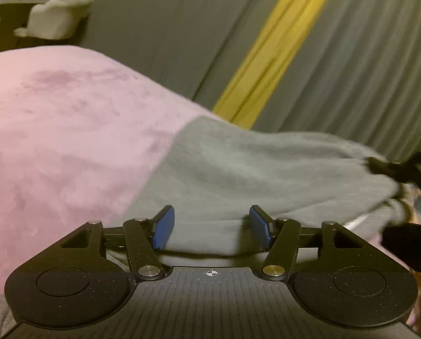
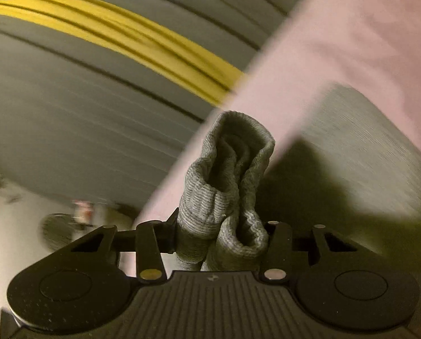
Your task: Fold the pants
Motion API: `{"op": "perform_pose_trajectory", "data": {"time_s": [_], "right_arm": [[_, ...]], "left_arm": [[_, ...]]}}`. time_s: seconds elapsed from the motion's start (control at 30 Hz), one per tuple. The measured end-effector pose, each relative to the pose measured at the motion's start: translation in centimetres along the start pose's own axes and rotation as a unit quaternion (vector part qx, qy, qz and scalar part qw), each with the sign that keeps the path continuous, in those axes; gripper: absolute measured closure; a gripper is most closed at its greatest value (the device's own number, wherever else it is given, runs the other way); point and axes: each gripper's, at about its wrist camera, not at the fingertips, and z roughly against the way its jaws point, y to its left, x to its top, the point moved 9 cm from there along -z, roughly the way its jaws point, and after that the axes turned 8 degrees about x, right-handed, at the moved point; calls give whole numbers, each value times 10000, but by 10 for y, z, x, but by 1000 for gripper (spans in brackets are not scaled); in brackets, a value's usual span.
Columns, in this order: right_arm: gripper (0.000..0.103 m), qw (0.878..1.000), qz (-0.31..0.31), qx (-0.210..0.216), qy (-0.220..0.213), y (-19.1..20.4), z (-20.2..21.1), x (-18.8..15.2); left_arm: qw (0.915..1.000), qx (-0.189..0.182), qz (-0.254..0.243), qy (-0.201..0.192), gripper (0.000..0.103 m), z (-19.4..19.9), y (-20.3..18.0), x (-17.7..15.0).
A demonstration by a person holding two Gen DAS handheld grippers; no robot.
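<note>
On the left, the left gripper [image 1: 212,226] is seen with its blue pads [image 1: 163,229] spread apart; grey fabric of the pants [image 1: 238,169] lies between and beneath them, but no pinch can be made out, so that edge is judged free to slide. The pants are spread over a pink blanket [image 1: 55,127], reaching toward the right gripper [image 1: 402,169], which is cut off at the frame edge. In the right wrist view, the right gripper [image 2: 221,237] is clamped on a bunched ribbed cuff [image 2: 230,169] of the pants. Because several folds are gathered there, a layer could slip out under tension, or the leg could be carried over crooked. The right gripper's pads are hidden by the cloth. Much is blurred: the grey curtain with its yellow stripe [image 2: 111,34] and the background furniture cannot be read clearly.
</note>
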Motion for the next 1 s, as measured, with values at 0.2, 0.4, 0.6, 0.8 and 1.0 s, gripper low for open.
{"op": "perform_pose_trajectory", "data": {"time_s": [0.2, 0.4, 0.6, 0.8, 1.0], "right_arm": [[59, 9991, 55, 80, -418, -3, 42, 14], [59, 9839, 42, -1787, 72, -115, 59, -3], [51, 9868, 297, -1586, 127, -104, 61, 1], [54, 9840, 542, -1663, 351, -95, 70, -20], [56, 9926, 633, -1021, 188, -64, 84, -16]], "left_arm": [[9996, 230, 81, 161, 39, -9, 5, 0], [9982, 294, -277, 453, 38, -19, 0, -12], [9971, 415, -438, 463, 37, -25, -3, -15], [9968, 473, -448, 464, 37, -24, -2, -16], [9964, 546, -412, 497, 37, -25, -2, -17]]}}
